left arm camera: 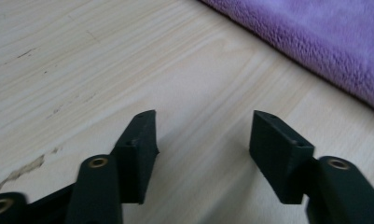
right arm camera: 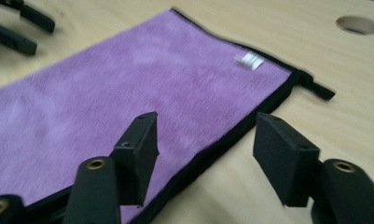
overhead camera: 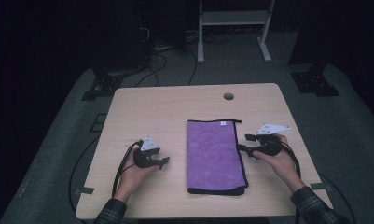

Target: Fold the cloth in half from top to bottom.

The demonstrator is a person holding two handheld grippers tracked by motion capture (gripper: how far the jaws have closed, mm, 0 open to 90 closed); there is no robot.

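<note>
Towel [overhead camera: 215, 156] lies folded on the surface [overhead camera: 142, 116], both grippers released, left [overhead camera: 162, 163] and right [overhead camera: 243, 143] flanking it — pinch the black hem squarely.

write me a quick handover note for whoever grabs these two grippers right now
Left gripper: open, empty, over bare table left of the purple towel, not touching it.
Right gripper: open, empty, at the towel's right edge; in its own view the jaws straddle the black-trimmed edge.
Towel: lies flat as a long folded rectangle mid-table, white tag and black loop at the far end.
Done: nothing gripped yet.
Left: probably close on the towel edge and carry on folding.
</note>
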